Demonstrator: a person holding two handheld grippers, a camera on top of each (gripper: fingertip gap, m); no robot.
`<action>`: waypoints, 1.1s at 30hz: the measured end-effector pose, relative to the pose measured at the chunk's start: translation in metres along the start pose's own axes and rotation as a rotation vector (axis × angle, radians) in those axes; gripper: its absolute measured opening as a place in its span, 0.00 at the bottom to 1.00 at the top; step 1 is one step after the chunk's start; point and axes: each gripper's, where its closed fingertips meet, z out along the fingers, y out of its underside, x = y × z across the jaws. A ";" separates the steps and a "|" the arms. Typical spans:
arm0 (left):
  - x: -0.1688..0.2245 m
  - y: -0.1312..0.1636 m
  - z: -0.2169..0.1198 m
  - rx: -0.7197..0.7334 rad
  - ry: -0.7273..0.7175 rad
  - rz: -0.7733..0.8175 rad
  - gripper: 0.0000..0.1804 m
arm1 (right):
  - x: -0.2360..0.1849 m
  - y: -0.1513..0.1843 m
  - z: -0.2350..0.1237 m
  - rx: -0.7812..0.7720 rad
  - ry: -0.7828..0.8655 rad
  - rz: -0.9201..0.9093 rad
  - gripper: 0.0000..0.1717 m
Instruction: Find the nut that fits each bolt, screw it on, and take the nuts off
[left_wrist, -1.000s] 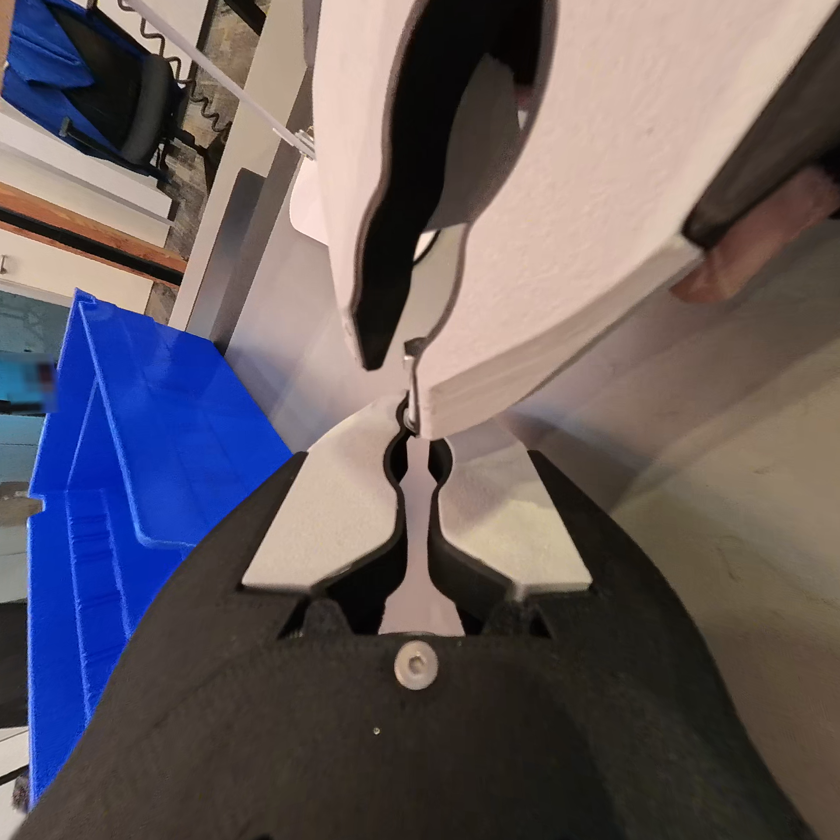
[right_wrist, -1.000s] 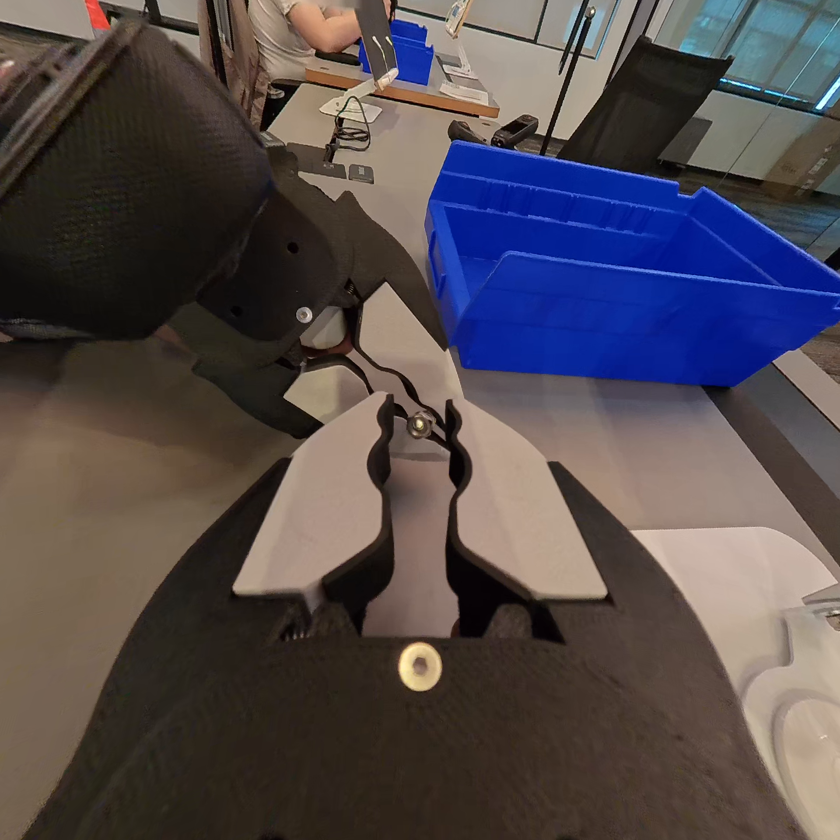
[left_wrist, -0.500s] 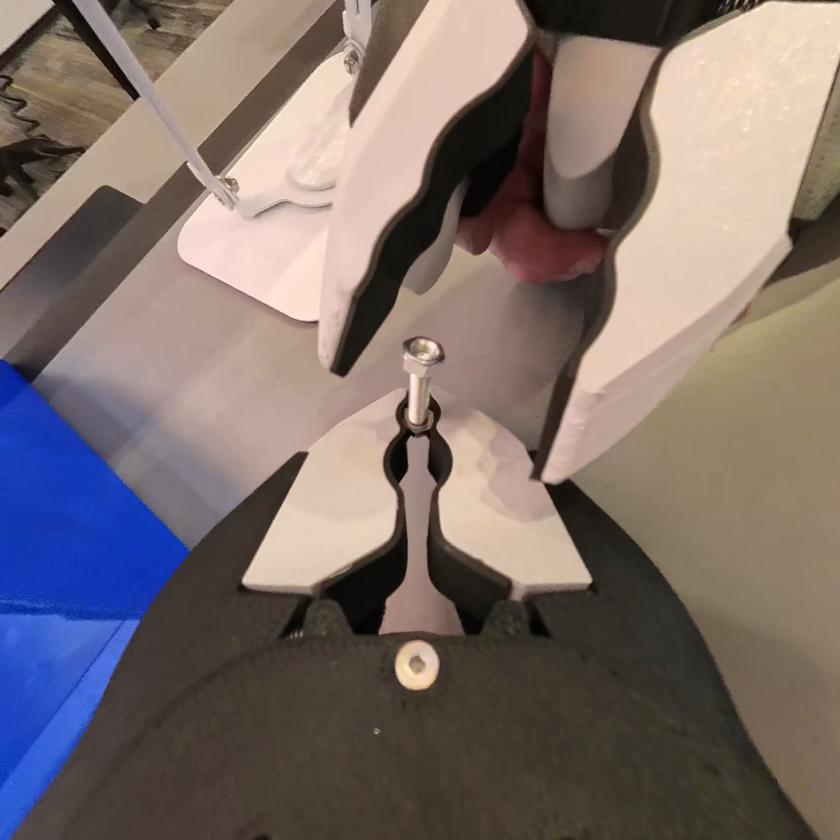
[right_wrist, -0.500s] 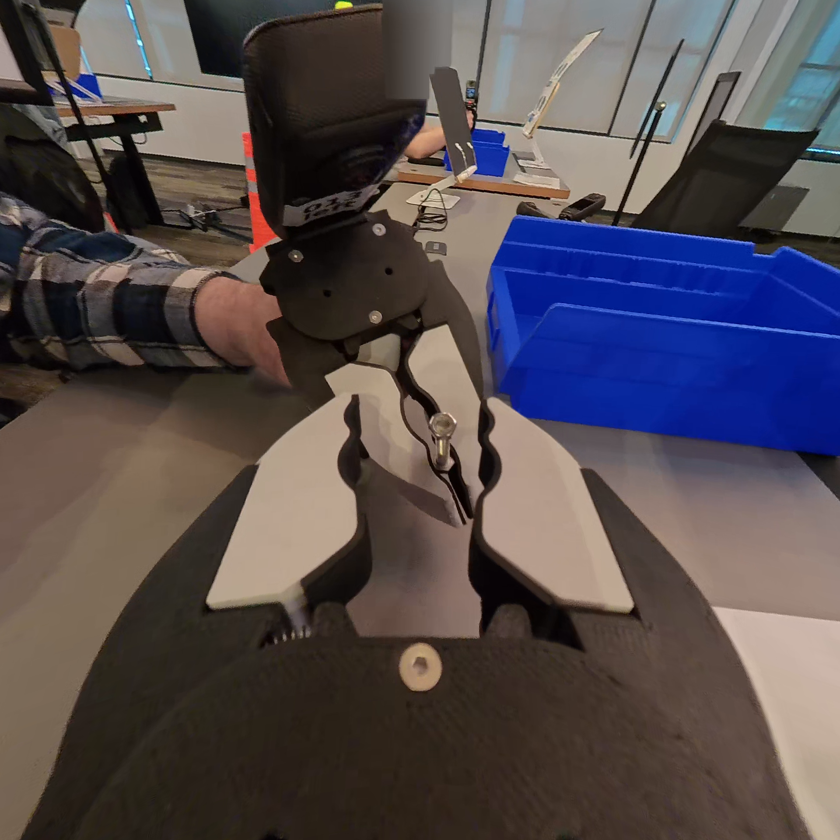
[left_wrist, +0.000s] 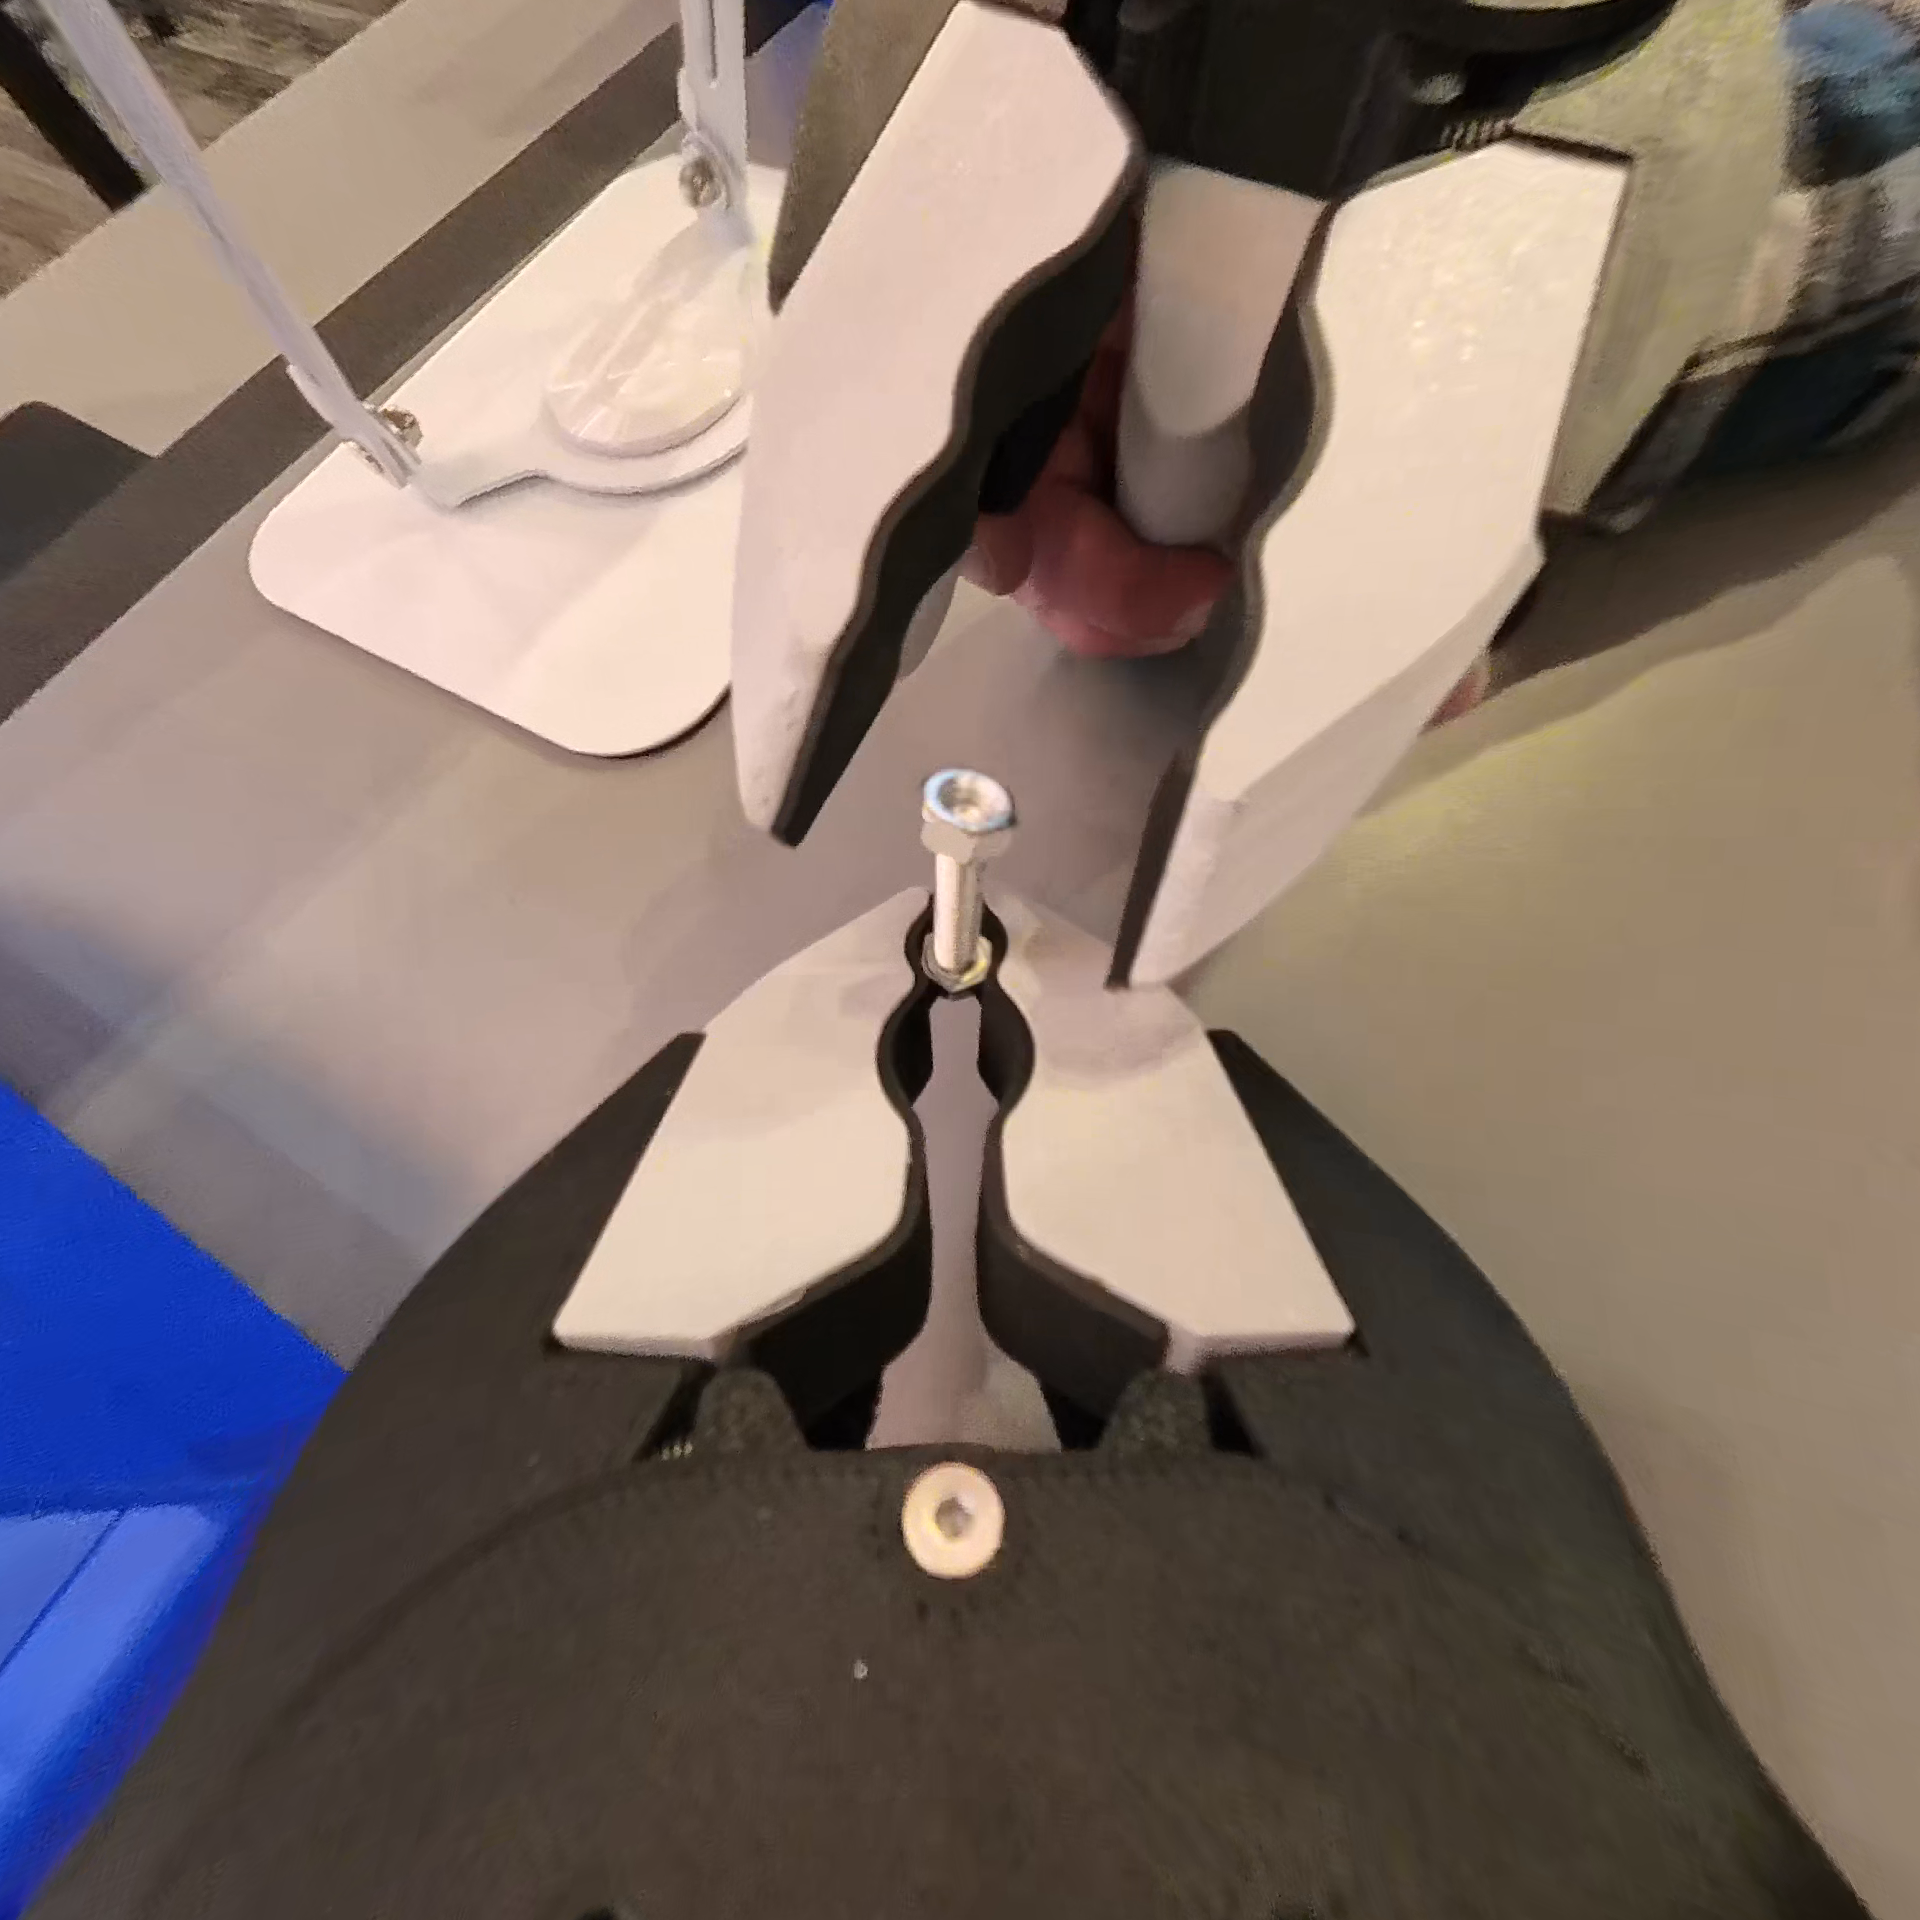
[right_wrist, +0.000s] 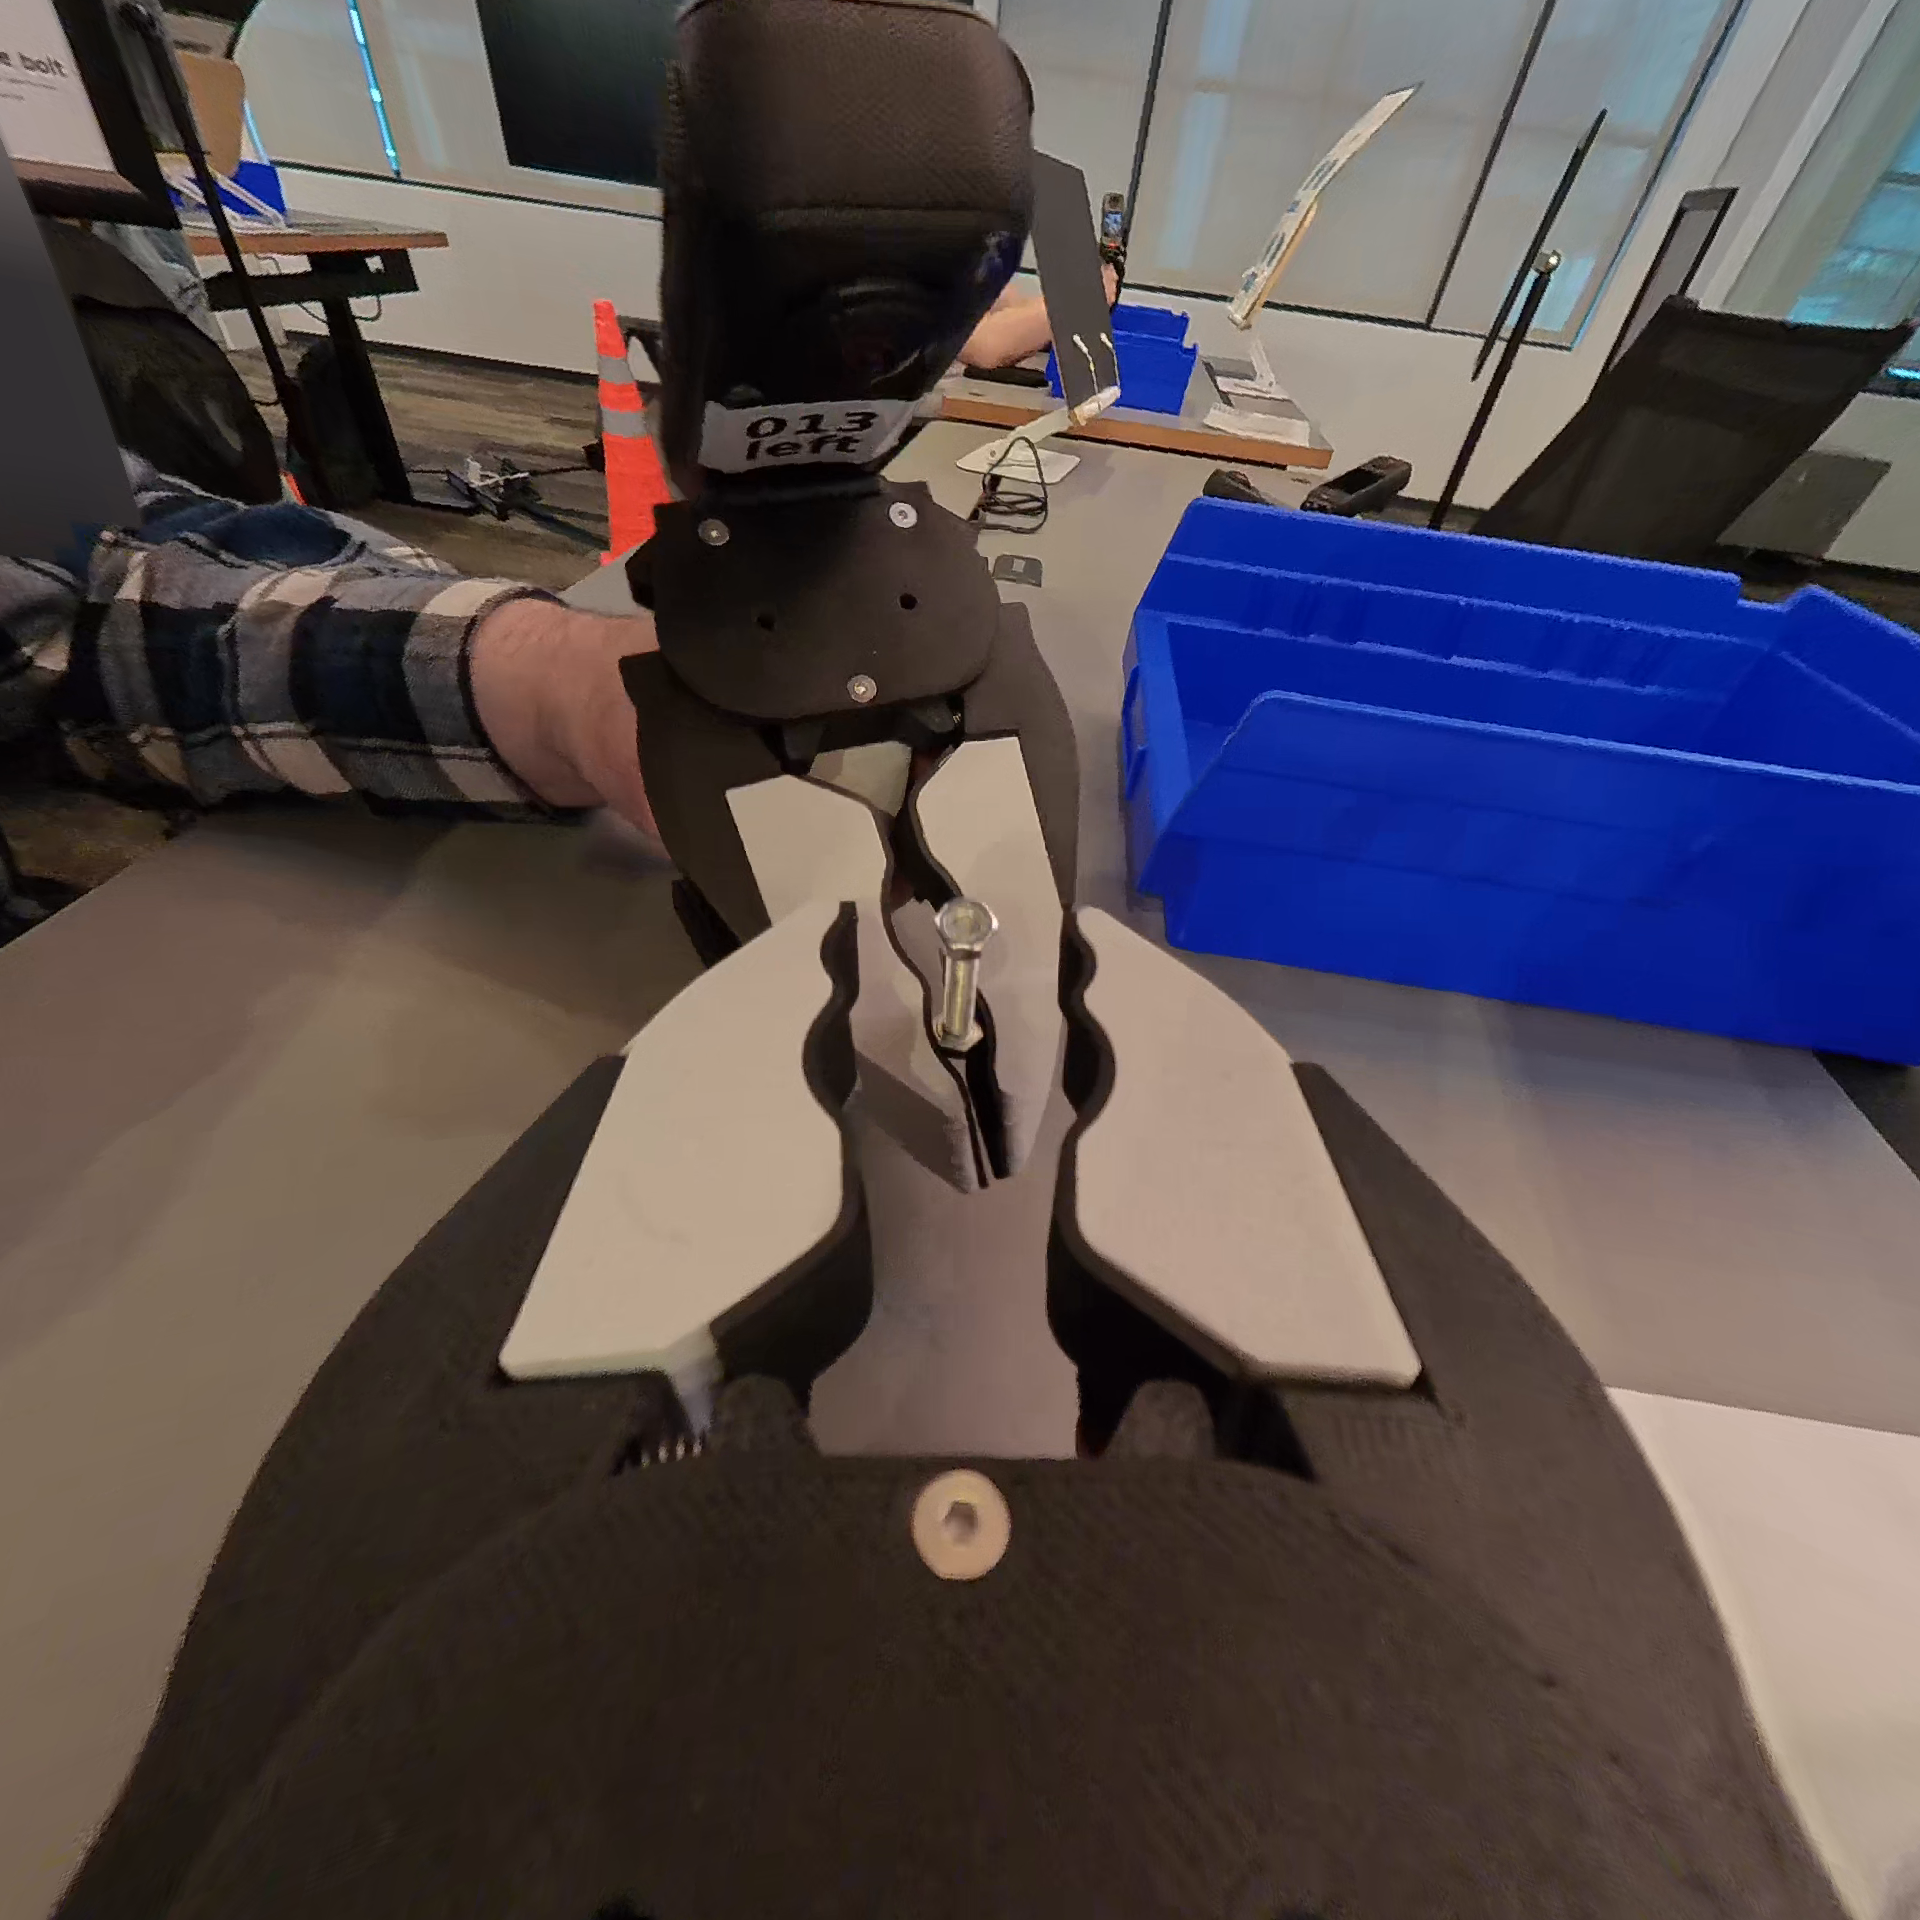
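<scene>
Silver hex bolt (left_wrist: 961, 868), nut (left_wrist: 958, 974) threaded on, clamped in left tool (left_wrist: 956, 961); right tool (right_wrist: 961, 940) open; blue bin (right_wrist: 1538, 790) contents hidden.

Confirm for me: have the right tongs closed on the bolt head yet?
No. The right tongs stand open on either side of the bolt, touching neither side of its head.

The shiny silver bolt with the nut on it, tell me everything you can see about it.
The silver metal hex-head bolt stands upright, head on top, smooth shank below. A silver hex nut sits on its lower end, clamped between the left gripper's closed fingertips. The right gripper's fingers flank the bolt without touching, above the grey table.
</scene>
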 end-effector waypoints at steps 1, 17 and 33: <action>0.002 -0.002 -0.001 0.014 0.023 -0.010 0.02 | -0.001 0.000 -0.001 0.004 -0.014 -0.009 0.21; 0.032 -0.005 -0.004 0.039 0.245 -0.049 0.02 | -0.013 0.000 -0.004 0.015 -0.113 -0.059 0.13; 0.034 -0.006 -0.004 0.045 0.260 -0.048 0.02 | -0.017 0.001 -0.003 0.009 -0.131 -0.073 0.07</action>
